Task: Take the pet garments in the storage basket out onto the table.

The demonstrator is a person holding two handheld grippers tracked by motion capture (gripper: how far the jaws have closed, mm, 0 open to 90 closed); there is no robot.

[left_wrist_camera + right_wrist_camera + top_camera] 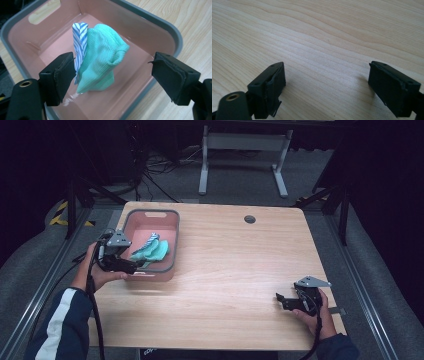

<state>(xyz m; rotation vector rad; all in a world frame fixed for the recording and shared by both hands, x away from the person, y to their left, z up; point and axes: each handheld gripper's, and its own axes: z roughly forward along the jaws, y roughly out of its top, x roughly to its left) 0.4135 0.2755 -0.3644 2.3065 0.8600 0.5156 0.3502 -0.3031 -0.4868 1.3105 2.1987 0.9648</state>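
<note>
Currently the left claw stands wide open over the pink bin at the table's ten o'clock, bracketing the green cloth and striped cloth without gripping. Advisable: lower, centre both cloths, then close firmly. Right claw idles wide at four o'clock, holding nothing.

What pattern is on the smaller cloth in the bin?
Blue and white stripes on the smaller cloth, clearest in the left gripper view.

- The pink bin runs off the top and bottom edges of the left gripper view, so its near rim and far left corner are cut away.
- The green cloth covers most of the blue-striped cloth; how far that one extends cannot be told.
- In the high view the left gripper hides the bin's near left corner.
- The person's forearms leave the bottom edge.
</note>
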